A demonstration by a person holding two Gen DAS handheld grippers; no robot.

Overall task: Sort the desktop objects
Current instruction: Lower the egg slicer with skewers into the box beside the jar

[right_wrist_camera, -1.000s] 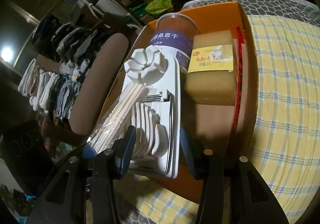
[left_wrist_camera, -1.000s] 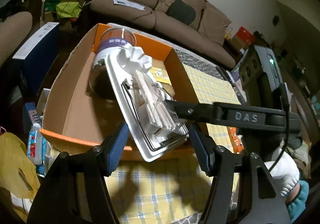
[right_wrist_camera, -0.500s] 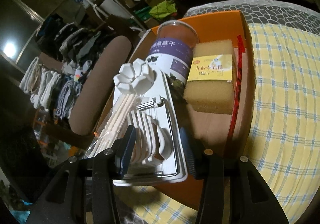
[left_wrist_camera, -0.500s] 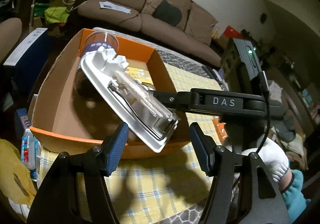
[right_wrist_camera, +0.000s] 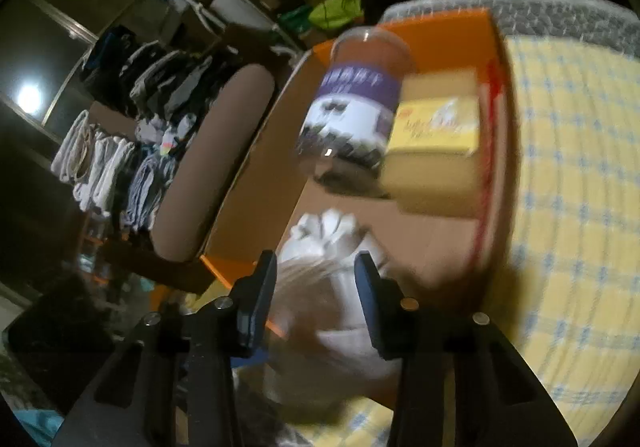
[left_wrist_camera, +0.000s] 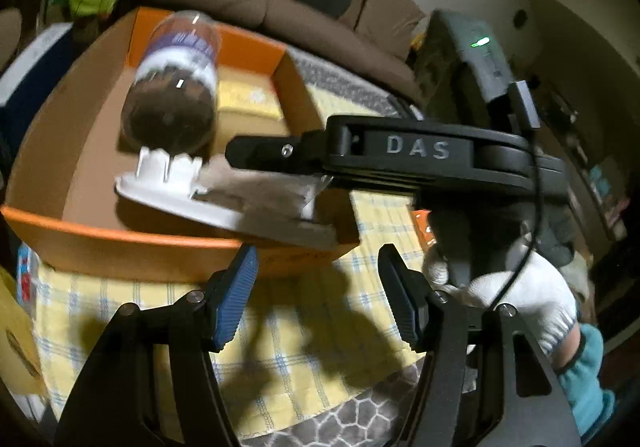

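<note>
The slicer (left_wrist_camera: 224,207) has dropped lower into the box (left_wrist_camera: 120,243), right tool (right_wrist_camera: 316,287) closing on it, left tool (left_wrist_camera: 316,295) apart and empty.

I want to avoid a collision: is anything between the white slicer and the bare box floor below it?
Nothing visible: the white slicer hangs over bare floor of the box; the jar and sponge lie farther back.

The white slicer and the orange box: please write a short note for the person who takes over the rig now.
Right gripper: jaws closing around the white slicer, held over the near edge of the orange box.
Left gripper: open, empty, above the checked cloth.
Done: purple-label jar and yellow sponge lie in the box.
Left: lower the slicer into the box and release it.
</note>
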